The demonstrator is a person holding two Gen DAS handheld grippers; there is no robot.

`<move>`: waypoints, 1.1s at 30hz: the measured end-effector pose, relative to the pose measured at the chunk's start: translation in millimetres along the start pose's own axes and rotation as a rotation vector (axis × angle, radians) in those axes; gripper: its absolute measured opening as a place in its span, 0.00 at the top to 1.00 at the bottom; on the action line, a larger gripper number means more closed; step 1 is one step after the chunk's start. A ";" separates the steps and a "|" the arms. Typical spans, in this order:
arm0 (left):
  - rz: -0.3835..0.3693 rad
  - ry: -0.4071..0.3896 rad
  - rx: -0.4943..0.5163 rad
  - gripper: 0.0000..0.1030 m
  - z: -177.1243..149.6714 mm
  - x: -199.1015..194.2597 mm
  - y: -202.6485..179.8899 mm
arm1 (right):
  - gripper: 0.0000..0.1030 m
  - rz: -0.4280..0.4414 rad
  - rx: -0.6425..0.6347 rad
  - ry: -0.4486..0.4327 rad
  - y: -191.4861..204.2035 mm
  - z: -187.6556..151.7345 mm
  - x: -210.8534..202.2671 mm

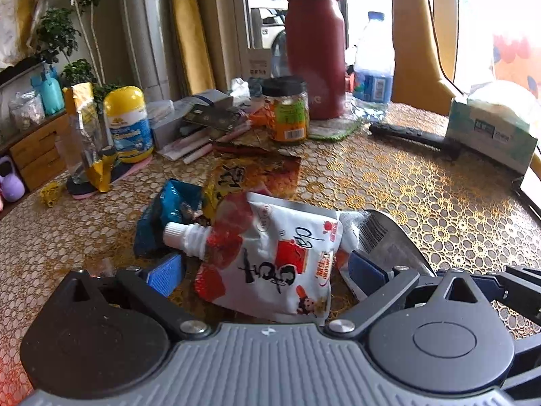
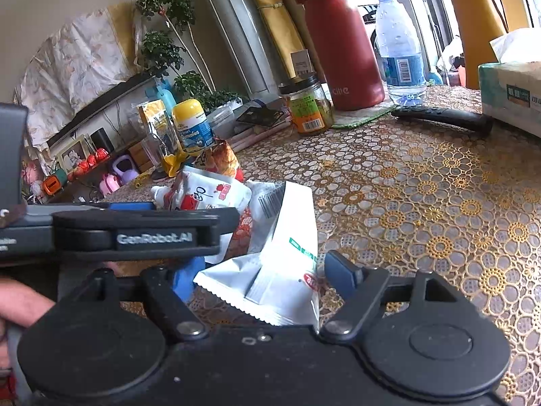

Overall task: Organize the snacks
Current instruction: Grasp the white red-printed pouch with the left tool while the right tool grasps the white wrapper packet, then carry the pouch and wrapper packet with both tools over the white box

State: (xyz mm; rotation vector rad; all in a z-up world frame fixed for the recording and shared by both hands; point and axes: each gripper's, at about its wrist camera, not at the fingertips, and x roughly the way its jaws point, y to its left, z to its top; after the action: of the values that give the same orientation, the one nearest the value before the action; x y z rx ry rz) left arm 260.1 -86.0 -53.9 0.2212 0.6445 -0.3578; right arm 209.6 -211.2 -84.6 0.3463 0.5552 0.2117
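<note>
Black tool, blue pads, silver screws

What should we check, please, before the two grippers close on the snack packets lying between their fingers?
1. Spout pouch lies between the left gripper pads: ok.
2. Left jaws shown open, not pressing the pouch: ok.
3. White sachet sits between the right gripper pads: ok.
4. Right pads clamped on the sachet: cannot tell; a gap shows on the right side.
5. Pouch and sachet free of each other: not ok, they overlap.
6. Blue packet clear of the pouch spout: not ok, the spout lies across it.
</note>
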 end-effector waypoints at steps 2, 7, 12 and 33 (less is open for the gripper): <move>0.009 0.000 0.013 0.00 -0.2 2.9 -2.0 | 0.23 0.002 0.001 0.000 0.1 -0.1 0.0; 0.014 0.005 0.012 0.18 -1.8 6.2 -2.1 | 0.23 0.007 0.008 -0.002 -0.8 -0.6 -0.7; 0.026 -0.007 -0.003 0.23 -4.8 0.3 -0.4 | 0.23 0.003 0.004 -0.001 -0.7 -0.5 -0.5; 0.063 -0.079 -0.110 0.29 -19.1 -72.1 17.4 | 0.46 0.001 -0.001 -0.036 5.4 -4.2 -9.6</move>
State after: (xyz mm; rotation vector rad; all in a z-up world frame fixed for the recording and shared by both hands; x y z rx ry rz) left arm 203.0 -45.7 -22.4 0.1212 0.5762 -0.2684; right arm 198.7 -207.9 -81.3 0.3490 0.5192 0.2058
